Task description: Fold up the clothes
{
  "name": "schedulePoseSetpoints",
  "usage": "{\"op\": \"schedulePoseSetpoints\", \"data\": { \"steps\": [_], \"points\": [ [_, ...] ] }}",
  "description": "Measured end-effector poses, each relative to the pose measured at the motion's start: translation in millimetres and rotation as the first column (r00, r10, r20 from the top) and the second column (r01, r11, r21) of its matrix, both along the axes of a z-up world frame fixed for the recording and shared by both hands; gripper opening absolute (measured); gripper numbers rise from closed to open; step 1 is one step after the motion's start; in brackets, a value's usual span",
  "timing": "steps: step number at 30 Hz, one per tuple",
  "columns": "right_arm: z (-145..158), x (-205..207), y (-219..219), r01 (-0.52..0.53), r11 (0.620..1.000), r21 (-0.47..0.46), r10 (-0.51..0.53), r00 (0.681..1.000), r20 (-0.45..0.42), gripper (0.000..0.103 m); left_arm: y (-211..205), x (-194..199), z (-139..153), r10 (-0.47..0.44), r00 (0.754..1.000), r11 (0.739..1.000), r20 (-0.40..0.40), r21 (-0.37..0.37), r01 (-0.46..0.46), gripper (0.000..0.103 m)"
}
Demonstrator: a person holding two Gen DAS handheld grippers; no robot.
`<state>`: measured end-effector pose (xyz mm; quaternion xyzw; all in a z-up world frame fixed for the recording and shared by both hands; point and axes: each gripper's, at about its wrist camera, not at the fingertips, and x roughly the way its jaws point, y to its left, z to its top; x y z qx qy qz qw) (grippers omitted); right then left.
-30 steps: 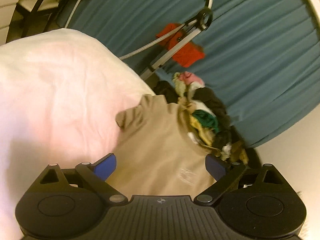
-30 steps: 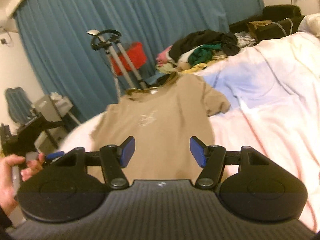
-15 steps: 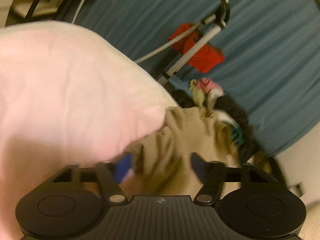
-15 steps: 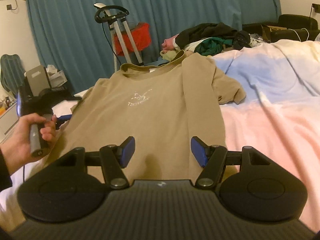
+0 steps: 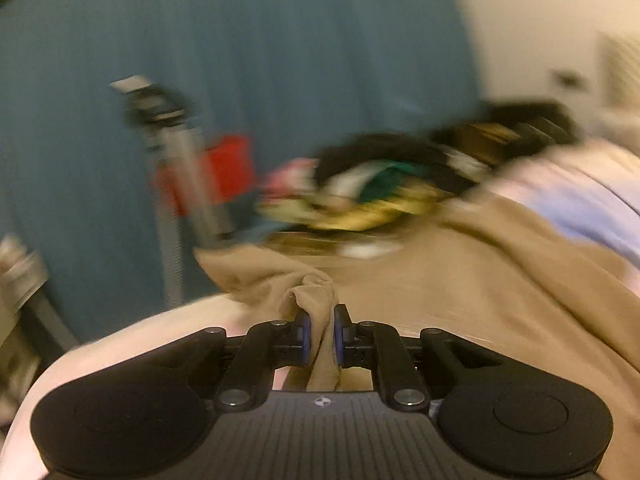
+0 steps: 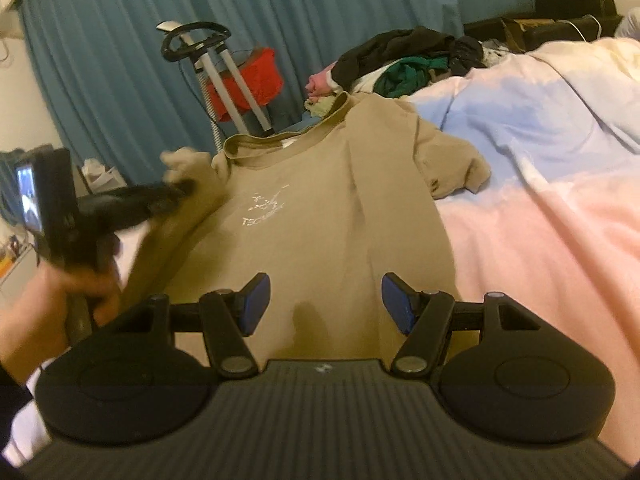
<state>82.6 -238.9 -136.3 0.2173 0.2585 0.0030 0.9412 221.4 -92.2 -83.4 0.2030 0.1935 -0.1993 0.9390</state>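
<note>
Claws (image 5: 319, 334): two; tan shirt (image 6: 320, 216): one.

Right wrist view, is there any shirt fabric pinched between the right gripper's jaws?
No, the right gripper has its jaws apart above the tan shirt, with nothing pinched between them.

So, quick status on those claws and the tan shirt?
Left claw closing, tan shirt sleeve bunched between its pads. Right claw open over the hem. Clothes pile behind collar, not blocking.
</note>
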Motion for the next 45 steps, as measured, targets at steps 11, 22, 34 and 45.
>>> {"op": "schedulePoseSetpoints", "data": {
  "steps": [11, 22, 34, 45],
  "points": [
    [9, -13, -17, 0.041, 0.998, 0.056, -0.042, 0.999, 0.018, 0.065, 24, -14, -11, -0.121, 0.962, 0.967, -0.243, -0.25, 0.058, 0.048],
    [-2, -8, -24, 0.041, 0.996, 0.073, -0.042, 0.999, 0.01, 0.065, 72, 80, -21, 0.056, 0.888, 0.746, -0.457, -0.572, -0.342, 0.051],
    [-12, -2, -39, 0.053, 0.996, 0.072, -0.054, 0.999, 0.001, 0.065, 160, 117, 42, 0.24, 0.853, 0.679, -0.463, -0.548, -0.488, 0.002],
    [-8, 0, -23, 0.013, 0.999, -0.046, -0.011, 1.0, 0.028, 0.065, 290, 133, 101, 0.607, 0.649, 0.447, -0.458, -0.479, -0.756, 0.046]
  ]
}}
